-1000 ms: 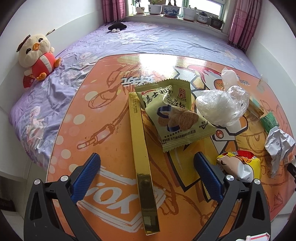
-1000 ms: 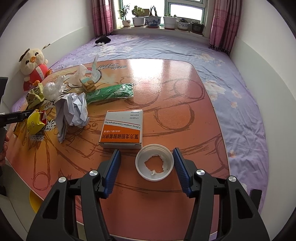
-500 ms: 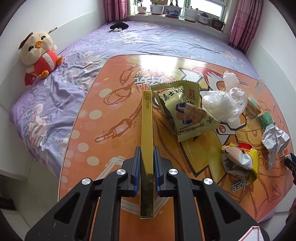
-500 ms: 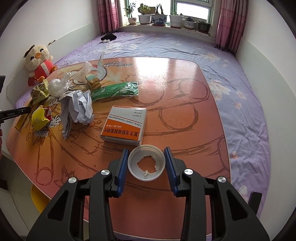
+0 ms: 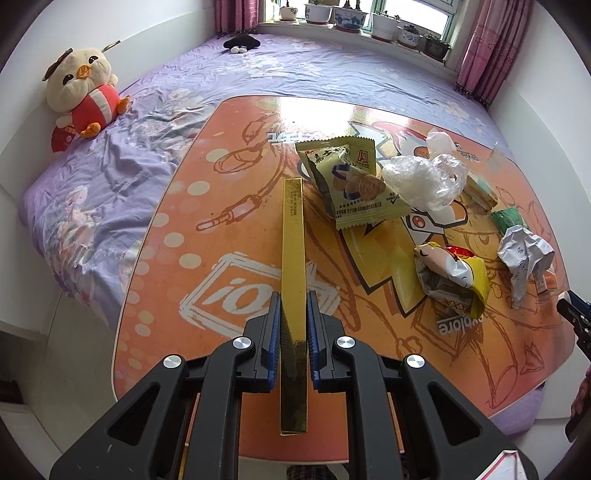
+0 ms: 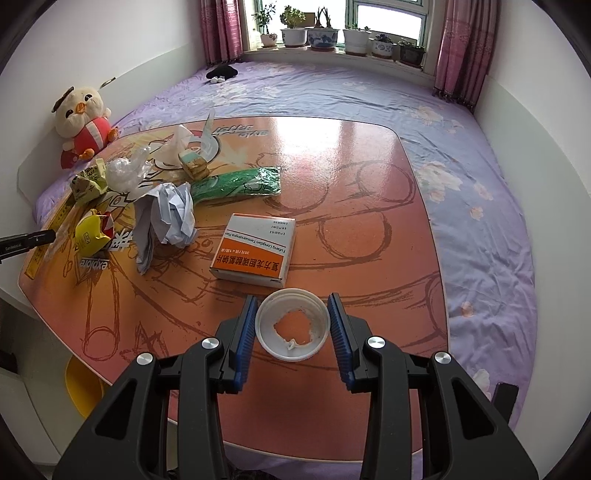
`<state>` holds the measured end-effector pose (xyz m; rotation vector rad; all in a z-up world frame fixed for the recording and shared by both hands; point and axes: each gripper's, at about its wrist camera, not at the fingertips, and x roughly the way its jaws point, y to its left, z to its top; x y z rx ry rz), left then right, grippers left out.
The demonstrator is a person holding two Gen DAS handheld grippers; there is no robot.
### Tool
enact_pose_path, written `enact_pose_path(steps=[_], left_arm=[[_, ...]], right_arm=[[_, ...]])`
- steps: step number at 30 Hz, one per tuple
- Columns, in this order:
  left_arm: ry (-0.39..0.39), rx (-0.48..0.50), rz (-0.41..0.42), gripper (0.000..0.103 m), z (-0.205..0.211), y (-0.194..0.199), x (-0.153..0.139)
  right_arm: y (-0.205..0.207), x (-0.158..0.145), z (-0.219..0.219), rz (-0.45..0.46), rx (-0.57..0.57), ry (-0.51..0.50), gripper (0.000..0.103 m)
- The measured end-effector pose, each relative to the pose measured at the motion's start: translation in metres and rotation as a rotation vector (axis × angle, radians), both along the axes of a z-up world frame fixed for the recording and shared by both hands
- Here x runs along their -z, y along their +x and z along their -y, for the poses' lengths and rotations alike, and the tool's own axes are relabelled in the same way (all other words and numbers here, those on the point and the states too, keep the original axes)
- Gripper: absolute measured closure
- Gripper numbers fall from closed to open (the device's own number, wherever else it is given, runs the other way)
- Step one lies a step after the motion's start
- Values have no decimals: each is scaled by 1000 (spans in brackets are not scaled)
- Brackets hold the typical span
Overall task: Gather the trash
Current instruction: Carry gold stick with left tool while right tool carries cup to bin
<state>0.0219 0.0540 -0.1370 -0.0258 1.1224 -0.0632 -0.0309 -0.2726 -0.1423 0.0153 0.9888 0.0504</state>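
Note:
My left gripper (image 5: 291, 314) is shut on a long gold box (image 5: 293, 236) and holds it above the orange table (image 5: 229, 206), its far end pointing away from me. My right gripper (image 6: 293, 317) is shut on a white round lid (image 6: 291, 324) with a torn centre, held a little above the table (image 6: 369, 206). Other trash lies on the table: a green biscuit packet (image 5: 354, 184), a clear plastic bag (image 5: 421, 177), a yellow snack wrapper (image 5: 450, 277), crumpled paper (image 6: 170, 214), a green wrapper (image 6: 240, 184) and an orange-and-white medicine box (image 6: 255, 254).
The table rests on a purple bed (image 6: 461, 155). A plush chick (image 5: 85, 92) sits against the left wall. Potted plants (image 6: 325, 35) line the windowsill. A yellow object (image 6: 79, 384) shows under the table's near left edge.
My left gripper closed on the gold box and lifted it, turning it straight ahead. My right gripper closed on the white lid and raised it slightly.

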Motion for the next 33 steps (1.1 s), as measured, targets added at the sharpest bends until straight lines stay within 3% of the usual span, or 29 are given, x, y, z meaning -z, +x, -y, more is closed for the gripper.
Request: enact_pose_path(steps=[9,18,27,33], left_arm=[[-16,-39,37,89,-23,-52,-30],[-16,-159,63,89,-78,-107,-47],[-39,-319,49,89,-143,-168,-32],[-69,-435,6,89,-183,-211,-2]], right_arm=[[-11,-44,-60,67,-195,48,63],[-9,-64,-170,96,-473,110,63],[-22,-59,-281,51,-734,140,63],[-35,-33,-350,-23,-888,143,63]])
